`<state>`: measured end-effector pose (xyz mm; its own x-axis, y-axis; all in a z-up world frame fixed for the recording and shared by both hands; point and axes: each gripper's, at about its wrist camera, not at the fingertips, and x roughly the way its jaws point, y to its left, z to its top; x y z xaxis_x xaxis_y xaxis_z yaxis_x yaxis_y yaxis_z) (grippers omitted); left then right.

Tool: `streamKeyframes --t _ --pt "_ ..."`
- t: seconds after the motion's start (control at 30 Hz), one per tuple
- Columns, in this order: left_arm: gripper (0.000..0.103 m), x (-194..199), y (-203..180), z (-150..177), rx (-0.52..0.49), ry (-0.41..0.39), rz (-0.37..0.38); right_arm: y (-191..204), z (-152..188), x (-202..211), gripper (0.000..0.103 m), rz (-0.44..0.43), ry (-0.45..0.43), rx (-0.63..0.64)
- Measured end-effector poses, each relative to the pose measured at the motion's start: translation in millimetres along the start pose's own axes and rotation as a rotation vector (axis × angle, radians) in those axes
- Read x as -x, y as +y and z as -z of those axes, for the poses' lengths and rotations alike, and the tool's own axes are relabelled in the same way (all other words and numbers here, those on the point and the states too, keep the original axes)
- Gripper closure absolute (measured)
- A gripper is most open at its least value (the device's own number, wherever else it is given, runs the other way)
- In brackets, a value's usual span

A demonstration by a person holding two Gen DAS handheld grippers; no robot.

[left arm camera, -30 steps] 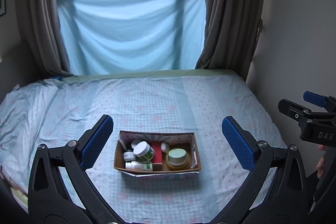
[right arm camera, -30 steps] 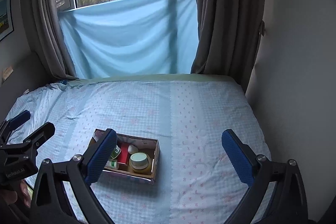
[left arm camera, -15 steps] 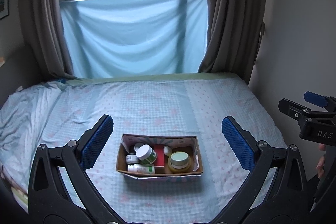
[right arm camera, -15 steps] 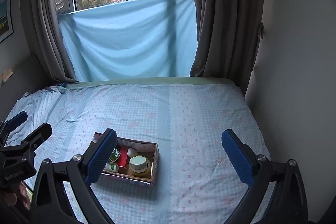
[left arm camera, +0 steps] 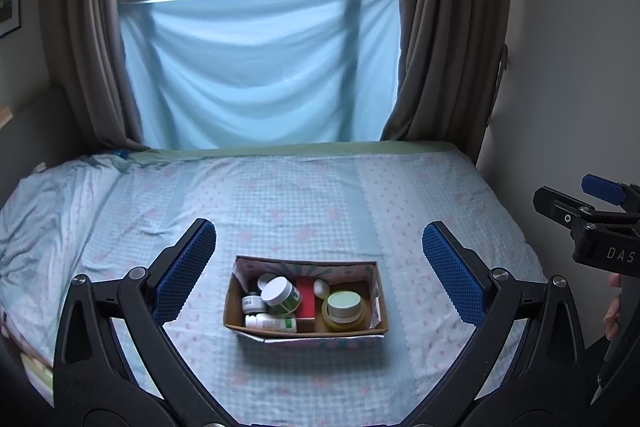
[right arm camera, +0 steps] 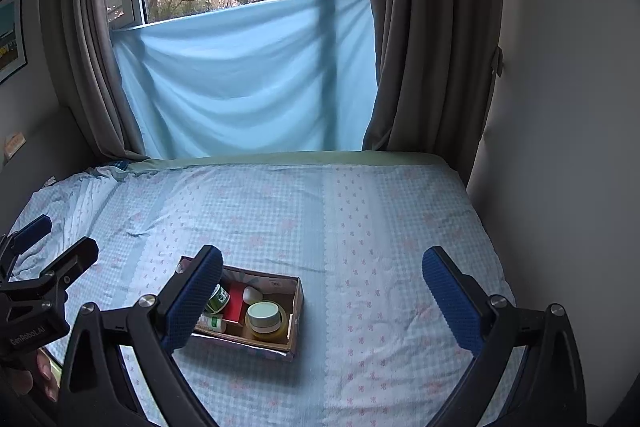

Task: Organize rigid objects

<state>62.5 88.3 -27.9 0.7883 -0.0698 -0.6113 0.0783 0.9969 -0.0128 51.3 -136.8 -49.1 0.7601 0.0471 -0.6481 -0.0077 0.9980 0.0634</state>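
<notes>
A small cardboard box (left arm camera: 372,311) sits on the bed (left arm camera: 304,211). It holds a round tin with a pale green lid (left arm camera: 343,307), a white-capped green jar (left arm camera: 282,294), a white bottle lying down (left arm camera: 270,323), a red box (left arm camera: 306,299) and other small items. My left gripper (left arm camera: 318,271) is open and empty, held above and in front of the box. My right gripper (right arm camera: 320,299) is open and empty, to the right of the box (right arm camera: 296,307), its left finger (right arm camera: 192,303) hiding the box's left part.
The bed has a light blue patterned sheet (right arm camera: 360,227) and fills the room between the walls. A blue cloth (left arm camera: 256,67) hangs over the window, with grey curtains (left arm camera: 448,27) on both sides. The right wall (right arm camera: 560,147) runs close along the bed.
Both grippers have drawn back and risen slightly, so the box sits a little lower and smaller in view. Both stay open and empty.
</notes>
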Motion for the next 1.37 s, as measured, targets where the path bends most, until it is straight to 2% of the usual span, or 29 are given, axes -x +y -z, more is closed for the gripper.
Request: streamKeyframes --t 0.37,0.83,1.1,1.37 --pt "0.000 4.2 -1.6 0.3 -0.002 -0.017 -0.005 -1.5 -0.2 1.7 0.003 0.007 -0.008 0.001" --pt "0.000 4.0 4.5 2.8 0.045 -0.033 0.005 0.8 -0.4 2.4 0.003 0.014 -0.014 0.008" --pt "0.000 7.2 5.0 4.2 0.042 -0.065 -0.060 -1.2 -2.8 1.9 0.003 0.009 -0.012 0.012" --pt "0.000 -15.8 4.6 9.9 0.051 -0.019 -0.036 -2.1 -2.6 -15.9 0.003 0.003 0.039 0.013"
